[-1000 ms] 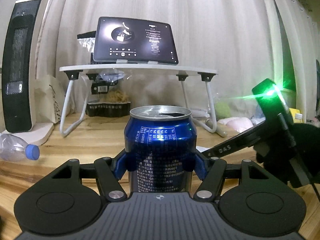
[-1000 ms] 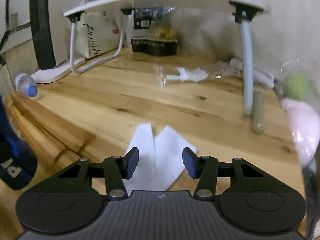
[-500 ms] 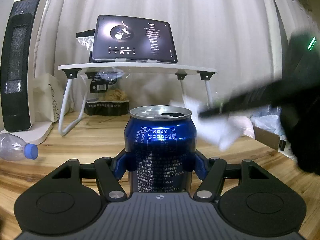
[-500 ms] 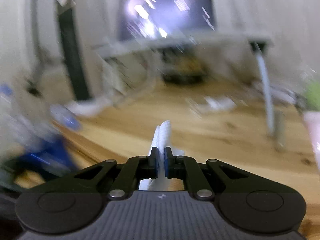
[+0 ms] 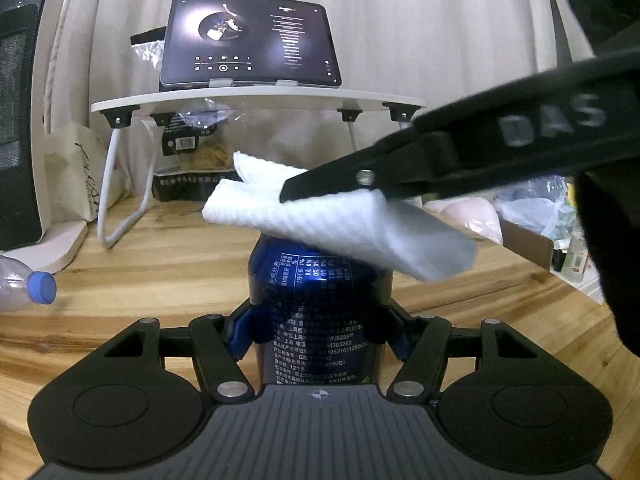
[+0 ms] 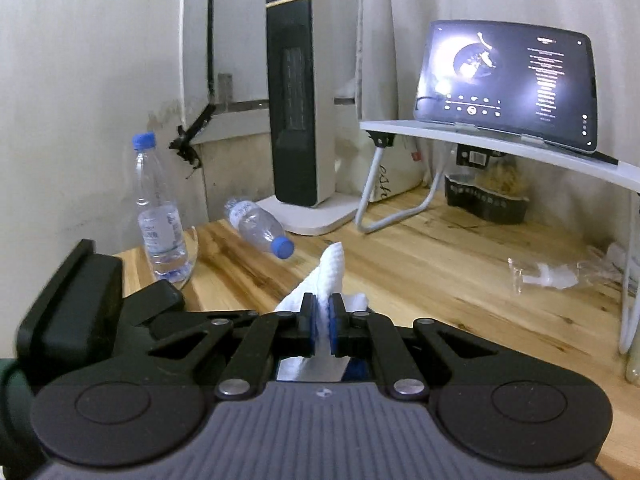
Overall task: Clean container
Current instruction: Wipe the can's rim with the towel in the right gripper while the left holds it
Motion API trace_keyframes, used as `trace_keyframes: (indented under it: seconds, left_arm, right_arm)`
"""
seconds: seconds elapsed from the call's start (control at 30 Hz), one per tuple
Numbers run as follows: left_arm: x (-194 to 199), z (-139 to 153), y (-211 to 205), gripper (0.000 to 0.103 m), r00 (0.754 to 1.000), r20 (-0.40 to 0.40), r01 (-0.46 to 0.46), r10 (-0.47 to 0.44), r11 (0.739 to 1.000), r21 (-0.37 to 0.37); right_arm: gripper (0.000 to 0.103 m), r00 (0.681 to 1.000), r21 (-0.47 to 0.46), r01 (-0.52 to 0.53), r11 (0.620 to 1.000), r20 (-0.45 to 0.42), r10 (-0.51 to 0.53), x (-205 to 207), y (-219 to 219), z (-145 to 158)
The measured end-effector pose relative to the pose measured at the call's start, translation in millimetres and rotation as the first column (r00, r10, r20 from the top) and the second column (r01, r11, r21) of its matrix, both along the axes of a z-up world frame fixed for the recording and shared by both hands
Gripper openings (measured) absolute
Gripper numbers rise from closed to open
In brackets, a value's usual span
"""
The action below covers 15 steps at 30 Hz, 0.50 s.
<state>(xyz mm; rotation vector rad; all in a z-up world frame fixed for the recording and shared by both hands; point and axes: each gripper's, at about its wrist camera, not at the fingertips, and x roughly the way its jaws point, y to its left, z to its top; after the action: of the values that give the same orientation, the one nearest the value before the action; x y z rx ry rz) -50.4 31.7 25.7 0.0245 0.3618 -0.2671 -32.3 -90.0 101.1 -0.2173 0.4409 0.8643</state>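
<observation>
Left of the can (image 5: 320, 300), a lying bottle (image 5: 24, 288) — the only close obstacle. Left gripper (image 5: 320, 334) pinches the upright can low on the wooden table (image 5: 160, 248). Right gripper (image 6: 324, 326), clamped on the folded paper towel (image 5: 340, 224), covers its top — a hard sideways wipe could twist the can loose. Rightward, open room.

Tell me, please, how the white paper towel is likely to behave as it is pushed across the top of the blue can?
The paper towel, pinched in the right tool, droops past the can, so it is probably floppy and will likely fold or bunch. It looks thin and light, so pressing force seems limited. The left tool clamps the can, so tipping appears unlikely.
</observation>
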Motion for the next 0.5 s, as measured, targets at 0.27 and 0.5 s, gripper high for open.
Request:
trace_keyframes:
  seconds: [0.27,0.5]
  left_arm:
    - [-1,0,-1,0.065,1.000,-0.001,0.003,-0.003,1.000,0.003]
    - [-1,1,-1,0.065,1.000,-0.002,0.004,-0.004,1.000,0.003]
  right_arm:
    - [0.010,0.998,-0.067,0.065,0.996,0.024,-0.064,13,-13,-2]
    - [0.011,1.000,-0.042,0.007,0.999,-0.009,-0.007,-8,-20,2]
